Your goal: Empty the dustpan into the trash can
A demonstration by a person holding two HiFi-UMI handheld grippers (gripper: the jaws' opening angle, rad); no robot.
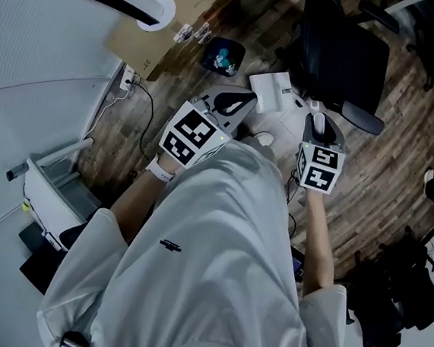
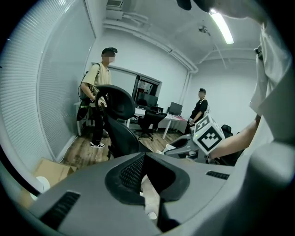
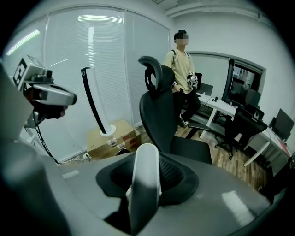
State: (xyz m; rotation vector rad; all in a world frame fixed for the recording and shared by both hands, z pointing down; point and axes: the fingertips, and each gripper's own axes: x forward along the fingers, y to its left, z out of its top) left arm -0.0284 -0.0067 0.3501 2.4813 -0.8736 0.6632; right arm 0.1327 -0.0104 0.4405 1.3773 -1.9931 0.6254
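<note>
In the head view a small dark trash can point(image 1: 224, 57) with colourful scraps inside stands on the wood floor, beyond the grippers and to their left. A white dustpan point(image 1: 274, 90) hangs between the grippers and the can. Its white handle point(image 3: 145, 184) runs up between the jaws of my right gripper point(image 3: 147, 161), which is shut on it; the same gripper point(image 1: 318, 125) shows at the head view's right. My left gripper point(image 1: 241, 103) is close beside the pan. In the left gripper view its jaws point(image 2: 146, 161) are shut with nothing held.
A black office chair point(image 1: 343, 51) stands right behind the dustpan. A cardboard box point(image 1: 171, 19) and a lamp base point(image 1: 158, 11) sit left of the can. One person point(image 3: 182, 69) stands by the window wall, another point(image 2: 200, 108) by the desks. Cables point(image 1: 144, 101) trail near the wall.
</note>
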